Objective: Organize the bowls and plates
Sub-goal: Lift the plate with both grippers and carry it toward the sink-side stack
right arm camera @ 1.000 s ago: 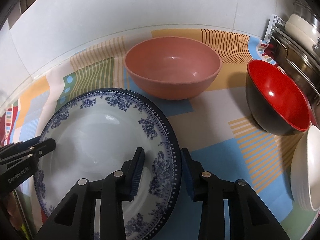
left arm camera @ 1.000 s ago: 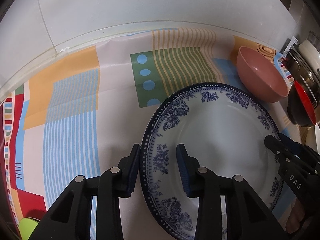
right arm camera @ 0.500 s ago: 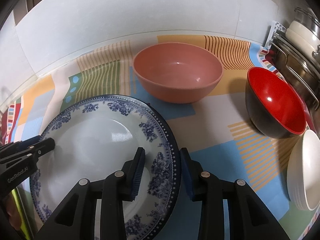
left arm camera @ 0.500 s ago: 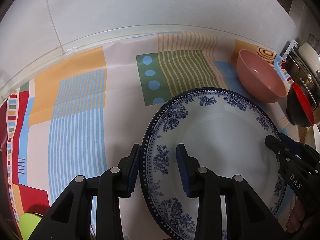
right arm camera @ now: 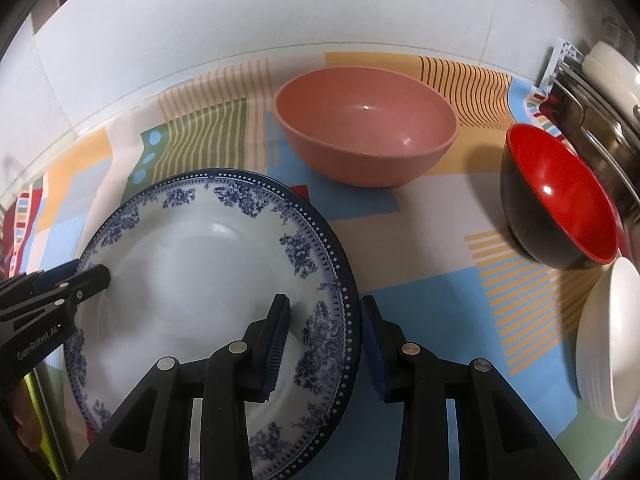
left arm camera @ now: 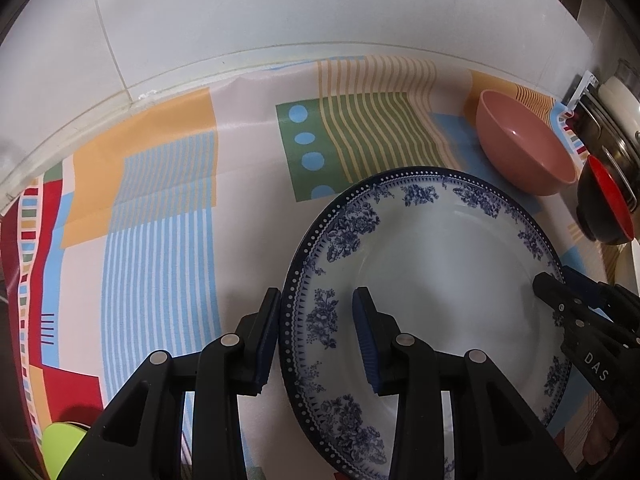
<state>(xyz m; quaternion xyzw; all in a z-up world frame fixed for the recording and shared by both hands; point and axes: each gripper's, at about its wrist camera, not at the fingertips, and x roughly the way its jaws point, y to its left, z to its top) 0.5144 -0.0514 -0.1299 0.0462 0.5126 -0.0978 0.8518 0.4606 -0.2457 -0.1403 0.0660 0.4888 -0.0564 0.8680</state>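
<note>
Over on the patterned tablecloth (left arm camera: 160, 208), which ran right up to a white tiled wall (left arm camera: 280, 12) at the back, a big stretch of bare cloth lay open to the left of the plate (left arm camera: 440, 248). The right side was way more crowded: the pink bowl (right arm camera: 366, 132) sat just behind the plate, the red-and-black bowl (right arm camera: 560, 196) was tipped on its side further right, a stack of white dishes (right arm camera: 608, 340) sat near the front right edge, and some metal pots (right arm camera: 592, 92) were jammed against the far right.

The plate was round, so no real long axis. It faced up, with its face toward both cameras and its near edge low in both views. Whether it was lifted clear of the cloth, I couldn't tell.

Looks-wise: white centre, blue floral sprays around the border, dark blue rim with white dots.

The left gripper (left arm camera: 316, 336) was clamped on the plate's left rim, one pad outside the edge and one on the face. The right gripper (right arm camera: 324, 344) was doing the same on the right rim, so the plate was pinched from both sides. Each gripper's tip showed in the other's view, across the plate.
</note>
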